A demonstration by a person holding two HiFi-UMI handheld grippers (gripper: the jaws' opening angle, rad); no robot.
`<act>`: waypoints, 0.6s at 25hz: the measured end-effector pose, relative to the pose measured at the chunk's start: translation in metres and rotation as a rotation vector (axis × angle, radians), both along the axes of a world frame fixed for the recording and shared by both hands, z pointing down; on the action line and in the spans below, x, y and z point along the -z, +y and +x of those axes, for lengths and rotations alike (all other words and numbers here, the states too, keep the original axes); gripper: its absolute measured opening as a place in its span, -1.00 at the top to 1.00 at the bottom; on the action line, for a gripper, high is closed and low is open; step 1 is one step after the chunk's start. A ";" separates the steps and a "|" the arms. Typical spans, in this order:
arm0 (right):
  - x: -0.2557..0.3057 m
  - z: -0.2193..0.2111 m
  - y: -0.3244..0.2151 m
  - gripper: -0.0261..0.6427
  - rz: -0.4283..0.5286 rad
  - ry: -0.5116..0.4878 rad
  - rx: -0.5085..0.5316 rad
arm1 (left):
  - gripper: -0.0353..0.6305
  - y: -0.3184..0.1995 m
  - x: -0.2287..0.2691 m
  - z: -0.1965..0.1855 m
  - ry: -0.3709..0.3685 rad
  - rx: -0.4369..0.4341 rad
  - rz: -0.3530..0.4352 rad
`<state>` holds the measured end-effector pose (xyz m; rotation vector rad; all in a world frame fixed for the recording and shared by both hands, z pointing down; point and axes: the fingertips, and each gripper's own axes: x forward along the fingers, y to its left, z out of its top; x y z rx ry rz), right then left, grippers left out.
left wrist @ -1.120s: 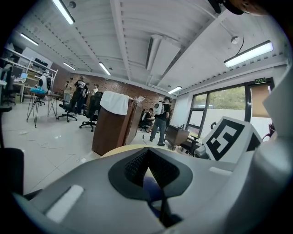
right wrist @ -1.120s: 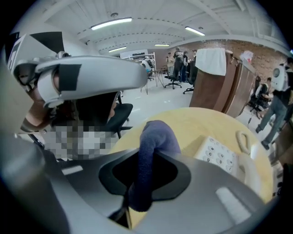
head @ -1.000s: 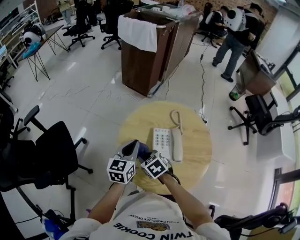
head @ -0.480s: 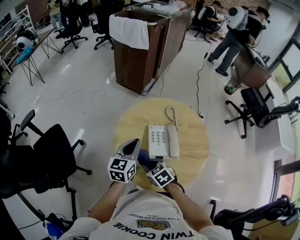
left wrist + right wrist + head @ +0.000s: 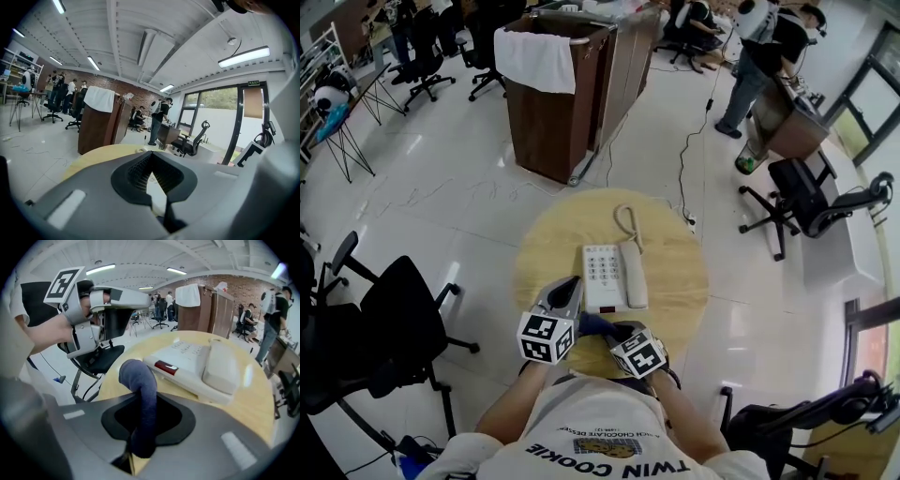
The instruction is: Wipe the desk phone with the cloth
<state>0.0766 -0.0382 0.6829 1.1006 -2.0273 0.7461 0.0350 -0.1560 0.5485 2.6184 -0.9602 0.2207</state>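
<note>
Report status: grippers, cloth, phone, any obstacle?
Right gripper shut on dark blue cloth. Left gripper shut, empty. Desk phone on round table, handset cradled. Nothing in the way.

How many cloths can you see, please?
2: a blue cloth in the right tool; a white cloth draped over the brown cabinet beyond the table. Others may be hidden.

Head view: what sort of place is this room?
Most likely an open-plan office or shared workspace: black swivel chairs stand around, a phone sits on a round wooden table, and people are busy at desks in the back.
</note>
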 end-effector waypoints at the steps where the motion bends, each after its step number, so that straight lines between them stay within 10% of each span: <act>1: -0.002 0.006 0.003 0.72 -0.003 0.005 -0.014 | 0.92 0.001 0.000 0.003 0.000 -0.007 0.000; 15: -0.008 0.080 0.035 0.72 -0.027 0.027 -0.222 | 0.92 0.007 0.001 0.024 0.004 -0.059 -0.003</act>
